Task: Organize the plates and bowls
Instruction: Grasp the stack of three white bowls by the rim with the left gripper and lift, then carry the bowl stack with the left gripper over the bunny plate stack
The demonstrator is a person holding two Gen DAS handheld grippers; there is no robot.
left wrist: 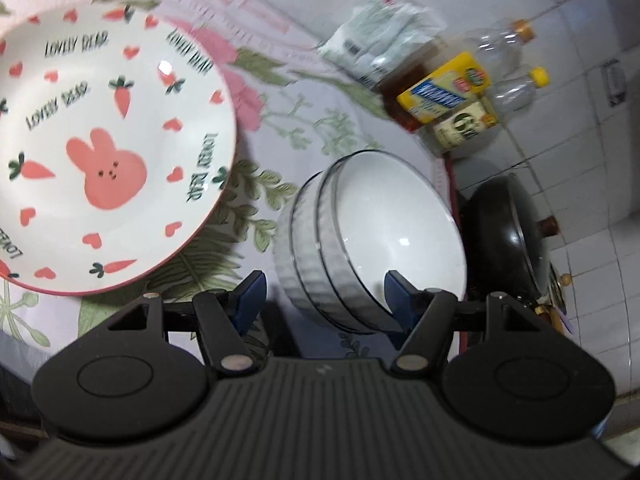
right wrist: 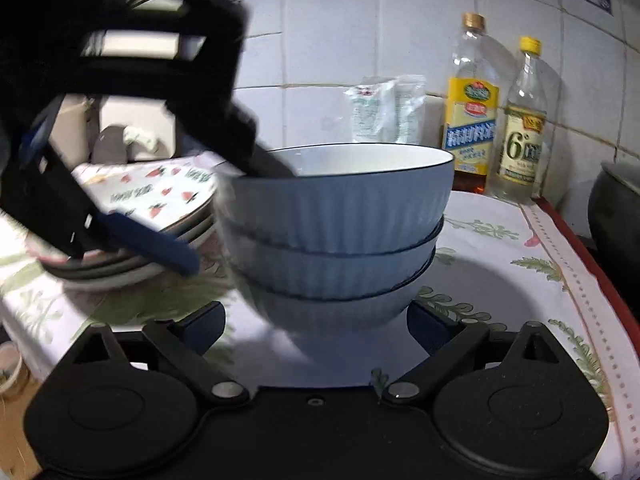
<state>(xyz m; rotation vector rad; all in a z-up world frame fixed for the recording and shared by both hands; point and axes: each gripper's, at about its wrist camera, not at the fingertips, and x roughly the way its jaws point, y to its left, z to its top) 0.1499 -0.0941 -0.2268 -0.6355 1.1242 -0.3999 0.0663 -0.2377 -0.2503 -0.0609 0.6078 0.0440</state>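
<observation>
A stack of three ribbed blue-grey bowls (right wrist: pixel 336 232) stands on the floral tablecloth; it also shows in the left wrist view (left wrist: pixel 360 240). To its left a white plate with a pink rabbit and carrots (left wrist: pixel 108 144) tops a pile of plates (right wrist: pixel 160 216). My left gripper (left wrist: pixel 324 296) is open, its jaws astride the rim of the top bowl, one finger inside and one outside. From the right wrist view the left gripper (right wrist: pixel 224 224) comes down from the upper left. My right gripper (right wrist: pixel 316 330) is open and empty, low in front of the bowl stack's base.
Two oil or vinegar bottles (right wrist: pixel 496 120) and a plastic packet (right wrist: pixel 384 108) stand against the tiled wall behind the bowls. A dark wok (left wrist: pixel 508 240) sits to the right past the cloth's red edge (right wrist: pixel 576 248). A small cup (right wrist: pixel 10 364) is low left.
</observation>
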